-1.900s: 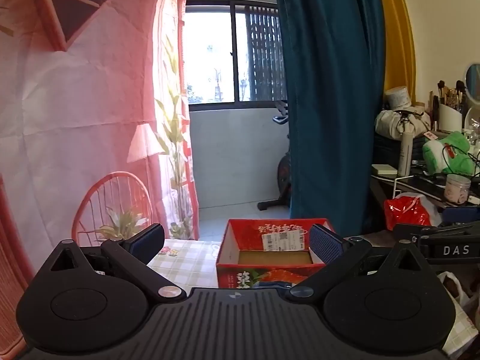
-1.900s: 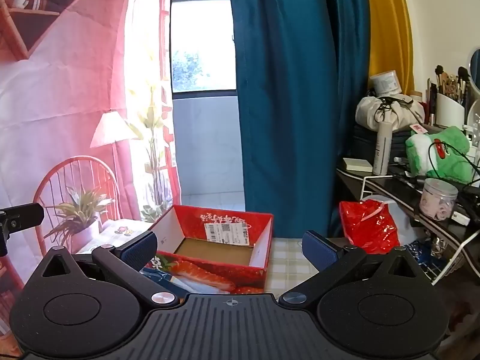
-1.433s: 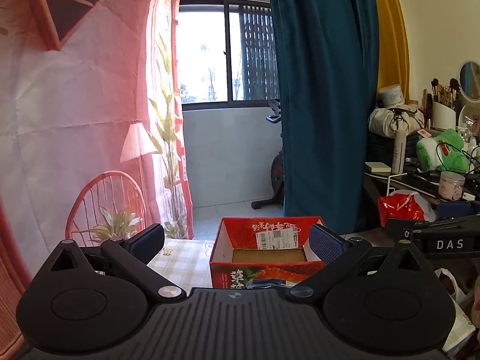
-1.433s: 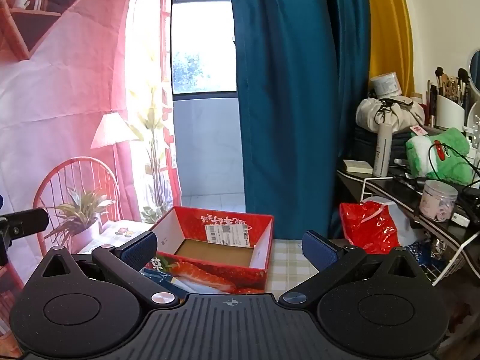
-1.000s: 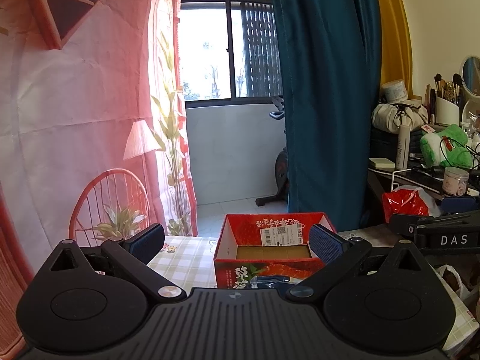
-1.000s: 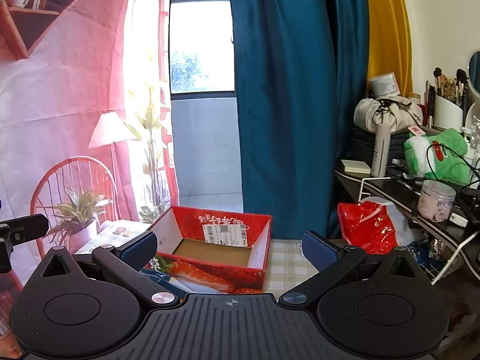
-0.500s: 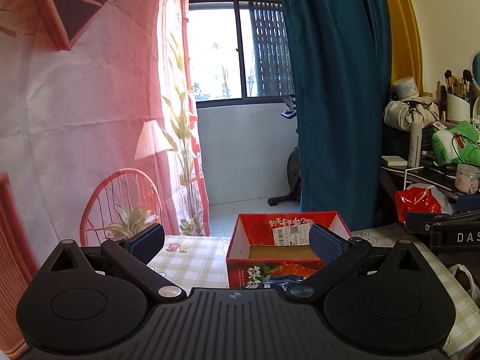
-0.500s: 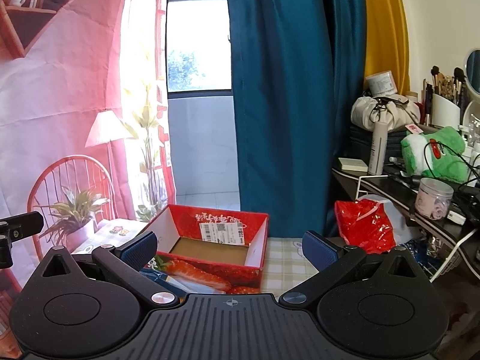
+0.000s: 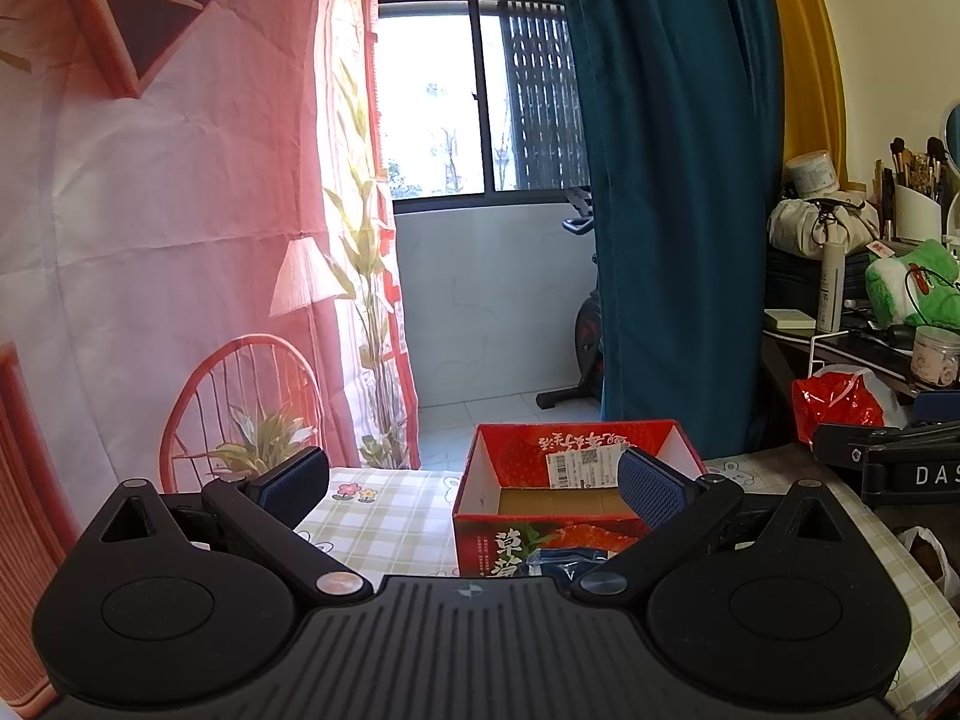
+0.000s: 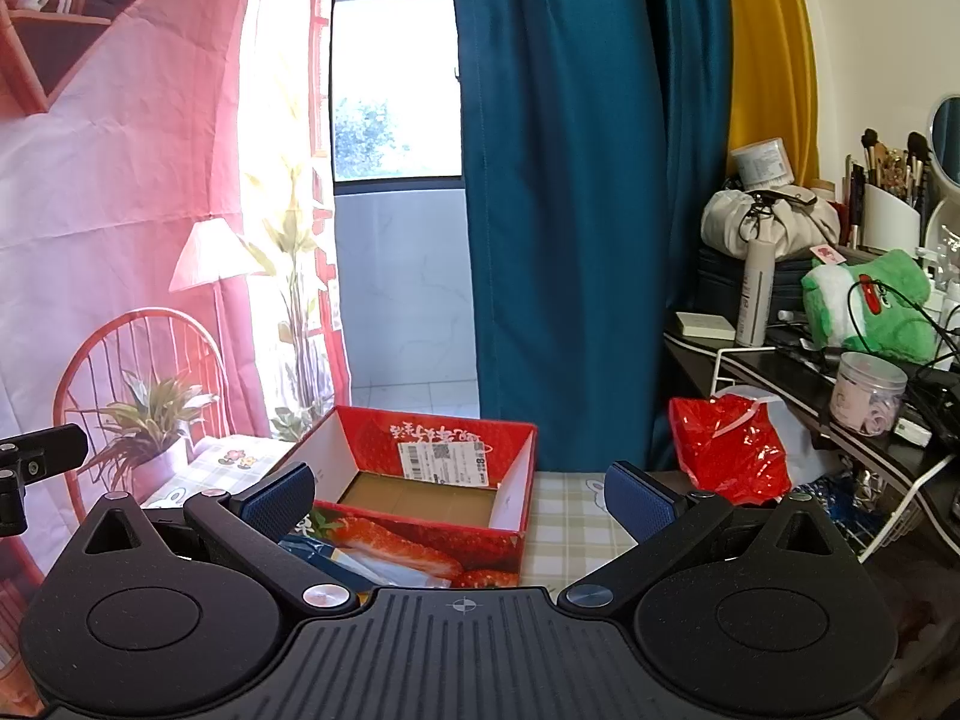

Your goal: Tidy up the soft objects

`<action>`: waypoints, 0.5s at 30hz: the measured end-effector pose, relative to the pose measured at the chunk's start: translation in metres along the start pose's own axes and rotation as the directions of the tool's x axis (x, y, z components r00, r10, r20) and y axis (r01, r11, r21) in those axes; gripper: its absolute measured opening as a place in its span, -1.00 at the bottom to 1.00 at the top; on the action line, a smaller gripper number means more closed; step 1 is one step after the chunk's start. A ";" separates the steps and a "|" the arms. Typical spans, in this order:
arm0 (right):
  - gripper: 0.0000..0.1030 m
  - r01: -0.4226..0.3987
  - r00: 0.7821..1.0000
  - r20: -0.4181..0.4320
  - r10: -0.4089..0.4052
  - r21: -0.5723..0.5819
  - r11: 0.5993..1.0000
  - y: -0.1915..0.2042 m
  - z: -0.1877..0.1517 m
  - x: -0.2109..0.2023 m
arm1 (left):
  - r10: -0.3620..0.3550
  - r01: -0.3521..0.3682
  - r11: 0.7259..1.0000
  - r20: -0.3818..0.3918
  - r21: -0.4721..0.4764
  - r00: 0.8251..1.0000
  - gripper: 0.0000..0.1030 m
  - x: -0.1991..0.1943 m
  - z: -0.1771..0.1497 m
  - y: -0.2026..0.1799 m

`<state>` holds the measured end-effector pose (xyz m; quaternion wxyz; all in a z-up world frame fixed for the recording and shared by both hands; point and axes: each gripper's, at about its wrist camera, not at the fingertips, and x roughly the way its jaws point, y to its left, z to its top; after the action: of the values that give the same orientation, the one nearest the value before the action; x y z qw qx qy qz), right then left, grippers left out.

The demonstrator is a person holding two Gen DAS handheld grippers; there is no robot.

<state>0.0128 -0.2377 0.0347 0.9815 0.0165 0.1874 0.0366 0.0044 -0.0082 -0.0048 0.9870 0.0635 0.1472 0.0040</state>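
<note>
Both jaws wide apart, nothing held.

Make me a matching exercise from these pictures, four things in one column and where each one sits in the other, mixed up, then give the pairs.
Things:
1. red strawberry box
2. green plush toy
3. red plastic bag
4. blue packet

Places:
A. on the cluttered side shelf
B. tight against the box's near side
C. on the checked tablecloth, open and empty
D. below the shelf, beside the table

Pairs: 1-C, 2-A, 3-D, 4-B
</note>
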 end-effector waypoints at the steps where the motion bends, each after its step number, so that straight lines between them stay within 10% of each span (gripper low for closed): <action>1: 0.99 0.000 1.000 0.000 0.000 0.000 1.000 0.000 0.000 0.000 | 0.000 0.000 1.000 0.000 0.000 1.000 1.00 0.000 0.000 0.000; 15: 0.99 0.000 1.000 0.000 0.000 0.000 1.000 0.000 0.000 0.000 | 0.000 0.000 1.000 0.001 -0.006 1.000 1.00 0.000 -0.001 0.000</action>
<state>0.0126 -0.2379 0.0345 0.9815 0.0166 0.1874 0.0366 0.0044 -0.0077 -0.0053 0.9873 0.0607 0.1469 0.0043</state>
